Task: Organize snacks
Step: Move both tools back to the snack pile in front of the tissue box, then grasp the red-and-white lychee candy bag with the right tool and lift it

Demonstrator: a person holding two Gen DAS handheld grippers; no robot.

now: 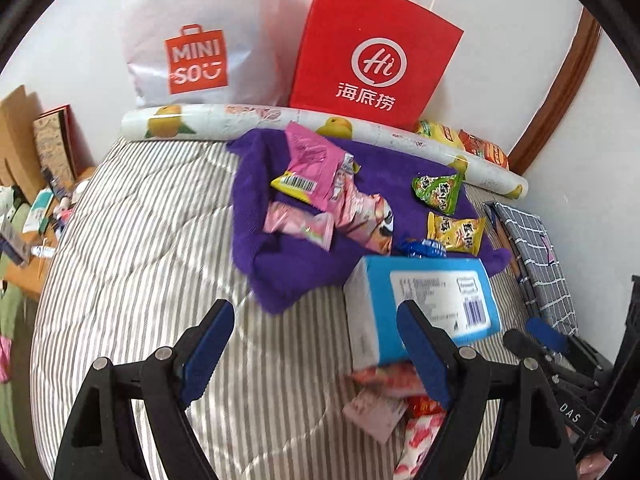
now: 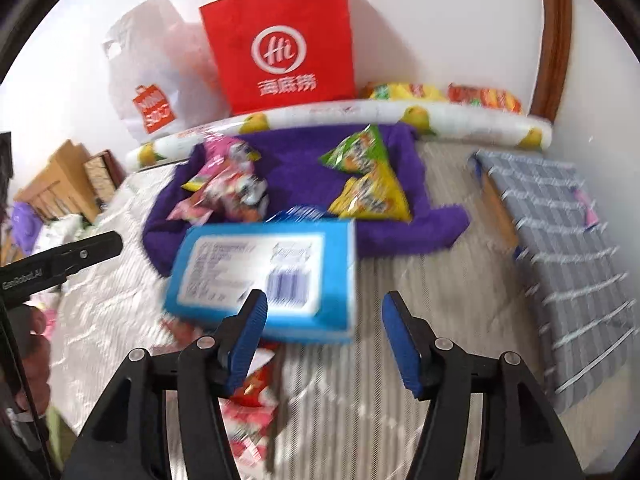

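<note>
The red paper bag [image 1: 372, 52] standing against the wall carries a white ring with "Hi" written inside it, and below that three white Chinese characters, 海底捞. Just left of the red paper bag, the white plastic bag [image 1: 192, 32] shows an orange shopping-bag emblem reading "MINI SO" with a small smile mark. In front of the red paper bag, on the bed, the blue box [image 1: 432, 300] bears a white label with a barcode; its print is too small and blurred to read. The black tool [image 2: 48, 268] far left of the red paper bag, in the right wrist view, reads "GenRobot.AI". The black tool at the right edge of the left wrist view [image 1: 572, 412] shows the letters "DAS".
</note>
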